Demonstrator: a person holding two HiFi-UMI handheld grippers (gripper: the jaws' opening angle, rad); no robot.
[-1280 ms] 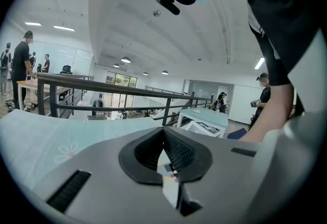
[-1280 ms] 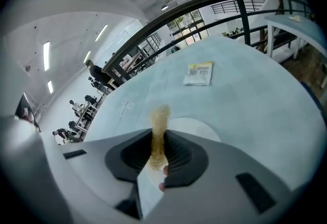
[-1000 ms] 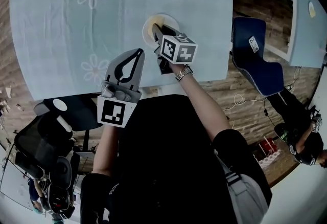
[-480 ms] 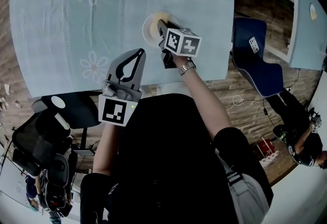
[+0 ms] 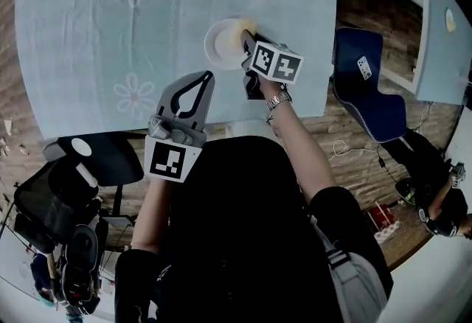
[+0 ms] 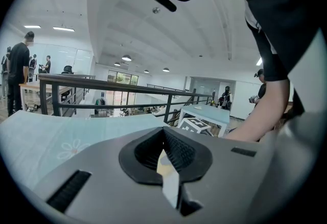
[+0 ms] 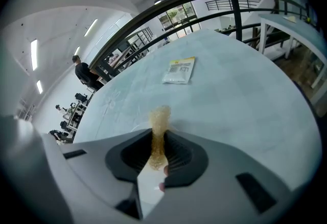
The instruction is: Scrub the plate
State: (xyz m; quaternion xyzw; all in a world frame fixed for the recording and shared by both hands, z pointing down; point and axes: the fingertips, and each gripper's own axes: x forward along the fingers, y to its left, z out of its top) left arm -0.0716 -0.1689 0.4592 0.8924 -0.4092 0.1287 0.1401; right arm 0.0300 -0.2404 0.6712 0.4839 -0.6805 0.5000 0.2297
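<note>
Right gripper view shows my right tongs [image 7: 159,133] clenched on a thin yellow scouring sponge [image 7: 160,115], turned edge-on, I judge, to rub the rim of the round white plate [image 5: 220,45] near the pale blue tabletop's [image 5: 88,41] near edge. My left tongs [image 5: 205,78] are pressed together and empty, hovering over that edge, clear of the scrubbing.

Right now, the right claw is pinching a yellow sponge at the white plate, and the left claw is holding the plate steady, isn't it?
Not quite. The left claw holds nothing: the head view shows it shut, apart from the white plate, near the edge of the table. The right claw is indeed pinching the yellow sponge at the plate.
</note>
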